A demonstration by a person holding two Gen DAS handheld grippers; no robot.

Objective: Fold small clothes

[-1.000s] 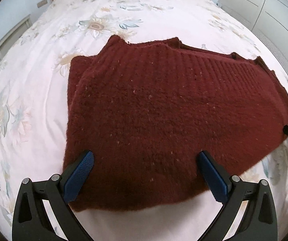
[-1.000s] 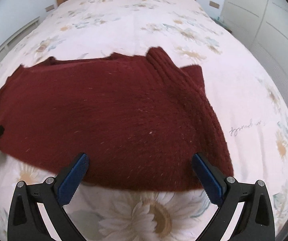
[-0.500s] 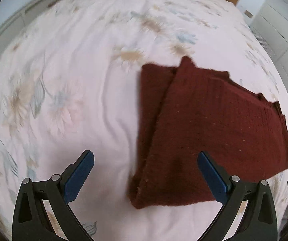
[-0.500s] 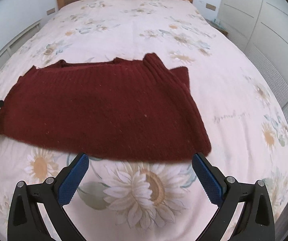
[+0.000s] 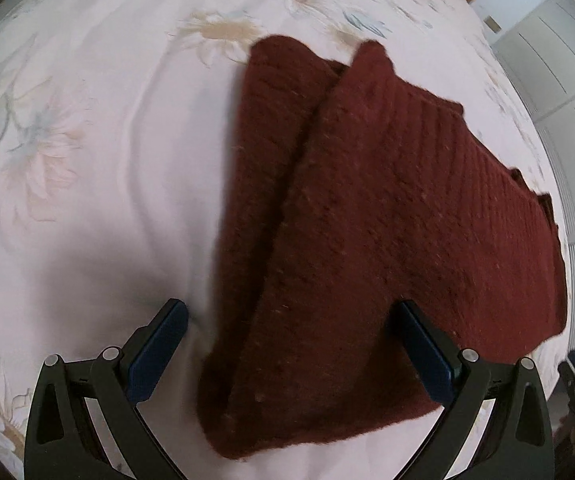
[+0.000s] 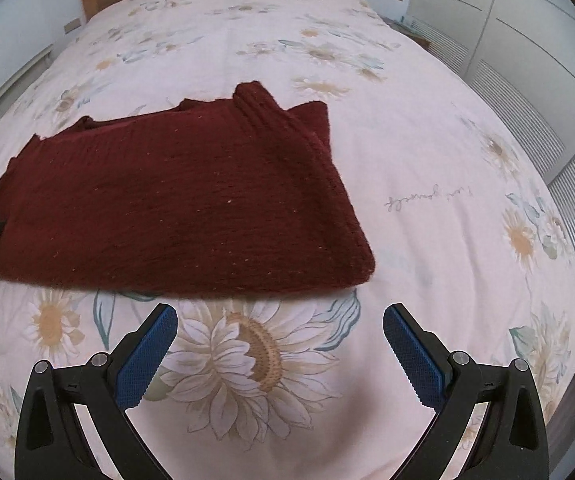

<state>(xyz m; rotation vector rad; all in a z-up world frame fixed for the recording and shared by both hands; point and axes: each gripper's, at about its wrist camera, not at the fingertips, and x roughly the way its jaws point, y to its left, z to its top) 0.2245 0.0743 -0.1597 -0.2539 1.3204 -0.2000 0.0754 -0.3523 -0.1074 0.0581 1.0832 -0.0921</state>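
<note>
Each tool, left (image 5: 287,354) and right (image 6: 280,354), has black angular plastic arms with triangular cut-outs, two round silver screws per arm, and dimpled blue pads (image 6: 145,364) at its finger ends.

Both wrist views look down closely, sharing the sweater (image 5: 387,240) (image 6: 175,200).

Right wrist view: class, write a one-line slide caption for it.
Open right gripper hovers short of a folded dark red knitted sweater lying on a floral bedspread.
</note>
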